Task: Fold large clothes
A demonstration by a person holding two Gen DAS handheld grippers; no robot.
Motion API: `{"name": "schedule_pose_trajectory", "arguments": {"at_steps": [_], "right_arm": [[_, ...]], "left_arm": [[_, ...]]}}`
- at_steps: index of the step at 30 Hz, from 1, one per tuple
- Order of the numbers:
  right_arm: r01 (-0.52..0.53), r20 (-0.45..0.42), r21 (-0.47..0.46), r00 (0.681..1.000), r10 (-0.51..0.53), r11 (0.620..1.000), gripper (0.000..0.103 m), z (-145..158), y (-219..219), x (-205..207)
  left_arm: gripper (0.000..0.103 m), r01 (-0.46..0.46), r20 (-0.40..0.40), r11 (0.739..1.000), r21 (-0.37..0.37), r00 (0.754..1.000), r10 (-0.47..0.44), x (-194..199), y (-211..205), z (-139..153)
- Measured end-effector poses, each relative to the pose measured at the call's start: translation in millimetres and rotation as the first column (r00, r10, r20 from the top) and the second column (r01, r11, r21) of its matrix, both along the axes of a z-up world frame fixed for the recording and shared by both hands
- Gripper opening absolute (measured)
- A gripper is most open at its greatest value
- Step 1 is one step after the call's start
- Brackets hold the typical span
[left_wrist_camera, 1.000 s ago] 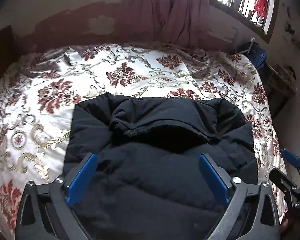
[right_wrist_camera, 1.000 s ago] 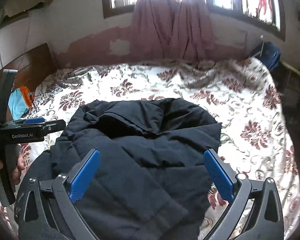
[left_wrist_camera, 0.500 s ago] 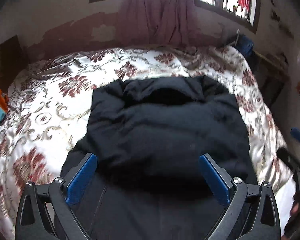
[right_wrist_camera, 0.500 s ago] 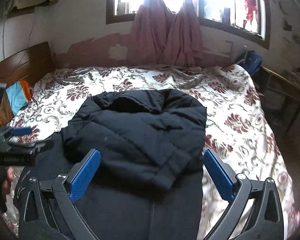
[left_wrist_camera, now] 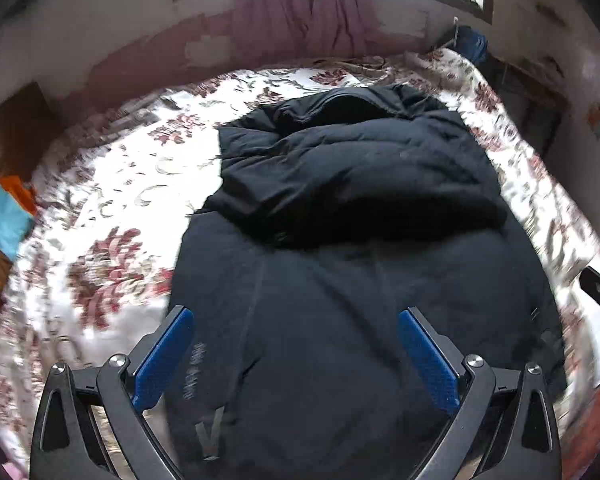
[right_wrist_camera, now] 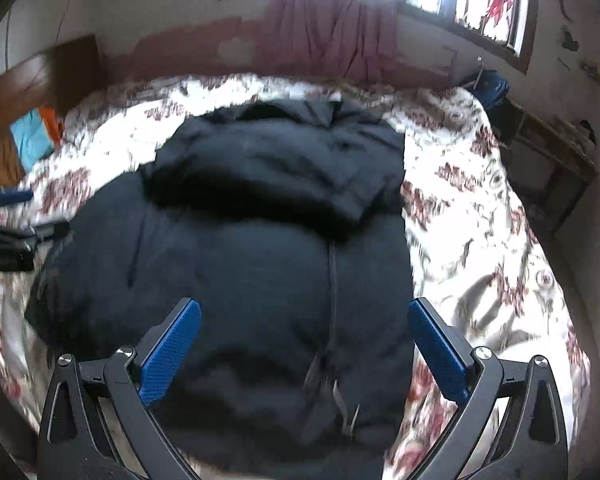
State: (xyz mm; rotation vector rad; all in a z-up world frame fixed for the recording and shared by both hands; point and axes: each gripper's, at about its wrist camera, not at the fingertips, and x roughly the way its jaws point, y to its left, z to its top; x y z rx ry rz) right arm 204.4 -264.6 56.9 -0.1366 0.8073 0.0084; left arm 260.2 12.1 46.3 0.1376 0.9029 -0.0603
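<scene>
The black padded jacket lies along the floral bedspread, collar toward the window. Over the last second both grippers have pulled back toward the foot of the bed, exposing the jacket's unfolded lower half; the upper section rests doubled over the middle. Left gripper and right gripper are spread wide, holding nothing. Blur obscures the hem, apparently near the zipper. Likely next: fold the lower half.

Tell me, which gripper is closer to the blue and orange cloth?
Left. The left gripper is over the black jacket on its left side, toward the cloth; the right gripper is over its right side, farther away.
</scene>
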Motion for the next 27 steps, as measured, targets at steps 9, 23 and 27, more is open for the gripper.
{"name": "schedule_pose_trajectory", "arguments": {"at_steps": [9,23,27], "right_arm": [[-0.085,-0.175,-0.039,0.982,0.077,0.996,0.101,-48,16,-40],[-0.167,-0.262,-0.270,0.960,0.094,0.948,0.101,-90,34,-76],[-0.159,-0.235,-0.334,0.969,0.081,0.929,0.101,-98,38,-84]], "left_arm": [[0.103,0.091,-0.052,0.989,0.113,0.995,-0.086,-58,19,-35],[0.103,0.183,-0.151,0.955,0.235,0.977,-0.151,-116,23,-101],[0.103,0.197,-0.135,0.924,0.327,0.978,-0.161,-125,16,-116]]}}
